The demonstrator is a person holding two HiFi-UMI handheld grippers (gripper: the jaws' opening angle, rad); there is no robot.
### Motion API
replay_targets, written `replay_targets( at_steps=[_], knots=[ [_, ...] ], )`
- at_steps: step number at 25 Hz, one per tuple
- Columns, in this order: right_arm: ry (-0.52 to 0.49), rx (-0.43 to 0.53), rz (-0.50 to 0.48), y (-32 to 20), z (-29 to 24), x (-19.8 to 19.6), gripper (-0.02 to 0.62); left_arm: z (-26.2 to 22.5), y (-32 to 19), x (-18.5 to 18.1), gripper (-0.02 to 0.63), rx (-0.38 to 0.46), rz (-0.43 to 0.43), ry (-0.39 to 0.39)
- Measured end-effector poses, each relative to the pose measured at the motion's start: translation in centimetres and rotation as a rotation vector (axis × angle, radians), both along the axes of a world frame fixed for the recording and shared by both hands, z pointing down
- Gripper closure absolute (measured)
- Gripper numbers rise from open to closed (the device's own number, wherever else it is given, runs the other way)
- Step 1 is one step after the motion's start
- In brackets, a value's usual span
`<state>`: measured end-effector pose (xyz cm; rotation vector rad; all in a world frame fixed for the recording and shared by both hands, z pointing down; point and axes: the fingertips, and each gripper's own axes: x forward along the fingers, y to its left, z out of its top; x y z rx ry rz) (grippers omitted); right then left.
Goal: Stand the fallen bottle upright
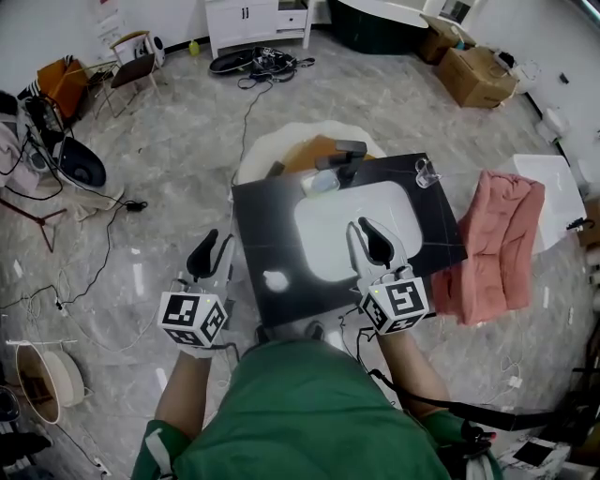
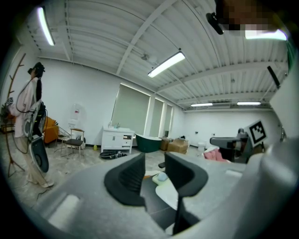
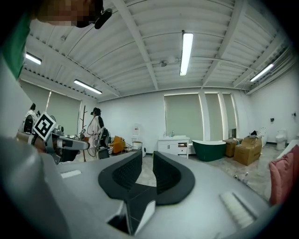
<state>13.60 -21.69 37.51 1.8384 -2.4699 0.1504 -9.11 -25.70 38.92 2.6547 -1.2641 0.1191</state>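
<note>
Hovering by the glossy black slab [image 1: 267, 220], ribbed left tongs [image 1: 217, 240] gape empty, right tongs [image 1: 361, 226] closed.

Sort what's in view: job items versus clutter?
Job: small clear item, likely the bottle; counter; left gripper; right gripper.
Lying about: faucet; pale-blue lump; pink towel; boxes.

This is a large indoor hall, used as a kind of test studio and furnished like a bathroom showroom. The ribbed ceiling [image 3: 140, 70] carries long tube lights [image 3: 186, 46]. On the grey marble-pattern floor [image 1: 178, 159] stand a dark green bathtub [image 1: 375, 19], a white vanity cabinet [image 1: 258, 23] and cardboard boxes [image 1: 476, 75], with loose cables [image 1: 265, 62] nearby. The black desk [image 1: 253, 216] has a white wash basin [image 1: 356, 230] set into it.
</note>
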Motion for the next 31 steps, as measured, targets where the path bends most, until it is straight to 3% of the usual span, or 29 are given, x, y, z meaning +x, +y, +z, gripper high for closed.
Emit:
replay_targets(
  at_steps=[31],
  knots=[
    [0.017, -0.023, 0.059, -1.8, 0.9, -0.3, 0.526, 2.9, -2.7, -0.3, 0.478, -0.062, 0.068, -0.009]
  ],
)
